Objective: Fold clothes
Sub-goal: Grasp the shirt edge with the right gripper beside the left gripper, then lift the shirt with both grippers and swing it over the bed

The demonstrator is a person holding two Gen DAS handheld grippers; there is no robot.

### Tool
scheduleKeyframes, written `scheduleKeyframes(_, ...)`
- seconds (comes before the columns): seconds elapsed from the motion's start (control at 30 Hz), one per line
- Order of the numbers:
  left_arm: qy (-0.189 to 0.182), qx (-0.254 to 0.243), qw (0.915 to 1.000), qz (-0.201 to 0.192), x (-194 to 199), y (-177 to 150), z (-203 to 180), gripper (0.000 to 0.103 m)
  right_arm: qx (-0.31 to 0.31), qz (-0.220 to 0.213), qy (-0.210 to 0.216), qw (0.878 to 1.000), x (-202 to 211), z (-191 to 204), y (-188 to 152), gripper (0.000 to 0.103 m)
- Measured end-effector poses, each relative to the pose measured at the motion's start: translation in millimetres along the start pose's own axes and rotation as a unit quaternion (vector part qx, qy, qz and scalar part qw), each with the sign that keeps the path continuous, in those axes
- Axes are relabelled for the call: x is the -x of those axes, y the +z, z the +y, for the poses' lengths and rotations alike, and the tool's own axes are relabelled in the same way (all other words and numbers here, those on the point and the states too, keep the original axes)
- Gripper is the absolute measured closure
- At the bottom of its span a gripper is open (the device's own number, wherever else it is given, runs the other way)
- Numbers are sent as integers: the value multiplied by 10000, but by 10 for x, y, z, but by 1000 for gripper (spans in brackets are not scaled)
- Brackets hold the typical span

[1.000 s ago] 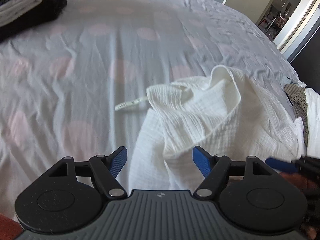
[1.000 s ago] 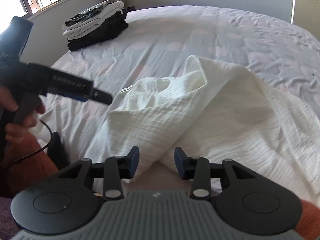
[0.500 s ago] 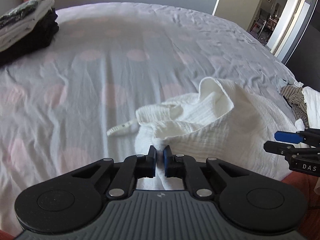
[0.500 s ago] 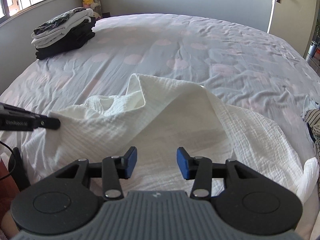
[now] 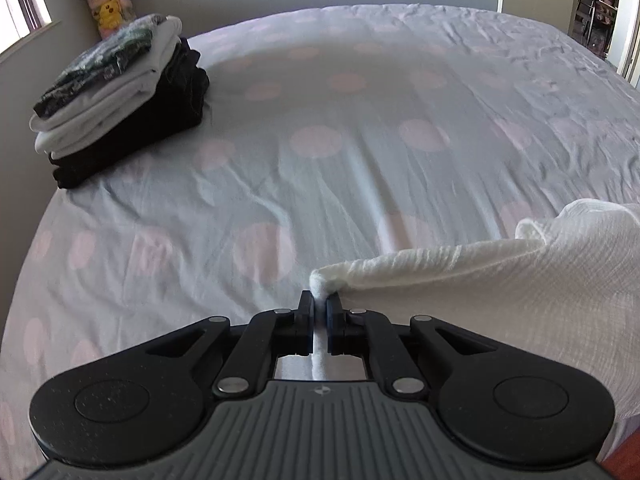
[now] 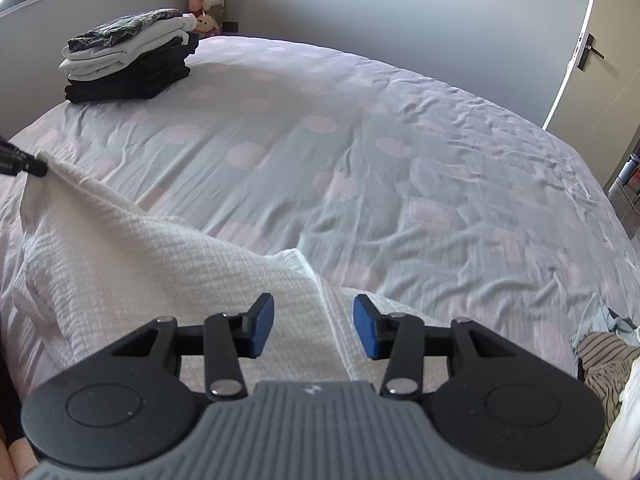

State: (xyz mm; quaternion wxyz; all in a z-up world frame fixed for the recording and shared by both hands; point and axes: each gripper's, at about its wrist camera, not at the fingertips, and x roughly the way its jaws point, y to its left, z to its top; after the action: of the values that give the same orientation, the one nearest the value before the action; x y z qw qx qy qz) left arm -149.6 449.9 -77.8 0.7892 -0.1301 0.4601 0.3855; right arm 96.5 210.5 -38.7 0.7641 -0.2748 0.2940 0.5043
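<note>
A white crinkled garment (image 5: 500,292) lies on the bed with one corner lifted. My left gripper (image 5: 319,307) is shut on that corner, and the cloth stretches away to the right. In the right wrist view the same garment (image 6: 132,256) spreads from the left gripper's tip at the far left edge down to my right gripper (image 6: 313,322). The right gripper is open and empty, its blue pads either side of a seam of the garment.
A stack of folded clothes (image 5: 120,100) sits at the bed's far left corner; it also shows in the right wrist view (image 6: 128,64). The polka-dot sheet (image 6: 360,160) covers the bed. A striped unfolded garment (image 6: 604,356) lies at the right edge.
My left gripper closed on the garment's corner, then lifted and pulled it left, stretching the cloth. My right gripper stayed open and moved over the garment's seam.
</note>
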Motion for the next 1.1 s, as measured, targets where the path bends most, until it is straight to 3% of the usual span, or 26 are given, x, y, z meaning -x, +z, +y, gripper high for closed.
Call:
scheduleKeyframes(0.33,-414,507,9966,491,-532,-241,132,92,836,638,488,9933,-1172,55,459,55)
scheduleKeyframes(0.37,-528,594,9954,532,-540,-241,179,89,900,798,576,9911,-1303,72,486,55)
scheduleKeyframes(0.47,-861,822,9904,704,-521,-222,348,66,989,1280,787,9837,-1652,94,541,56)
scheduleKeyframes(0.53,-1000,951,9871,806,-480,-230,453,44,973,1561,833,9794,-1809,86,530,63)
scheduleKeyframes(0.6,-1150,1062,9832,939,-435,-264,526,39,904,1737,874,9767,-1889,72,498,84)
scheduleKeyframes(0.7,-1422,1319,9732,1238,-458,-356,567,34,803,1736,848,9779,-1863,48,459,98)
scheduleKeyframes(0.77,-1570,1553,9654,1387,-552,-424,573,33,785,1619,674,9814,-1782,27,454,99)
scheduleKeyframes(0.83,-1560,1745,9611,1464,-671,-477,556,33,756,1419,442,9860,-1643,-23,472,99)
scheduleKeyframes(0.87,-1506,1686,9640,1397,-672,-479,526,36,741,1268,306,9887,-1534,-61,503,100)
scheduleKeyframes(0.9,-1452,1590,9679,1299,-656,-474,492,47,724,1117,171,9910,-1426,-99,533,100)
scheduleKeyframes(0.93,-1399,1493,9715,1200,-640,-469,458,67,708,965,35,9928,-1318,-136,563,100)
scheduleKeyframes(1.0,-1377,1385,9754,1026,-604,-452,412,93,674,660,-237,9953,-1101,-211,623,100)
scheduleKeyframes(1.1,-1361,1388,9780,753,-485,-393,386,96,621,200,-643,9958,-776,-324,713,101)
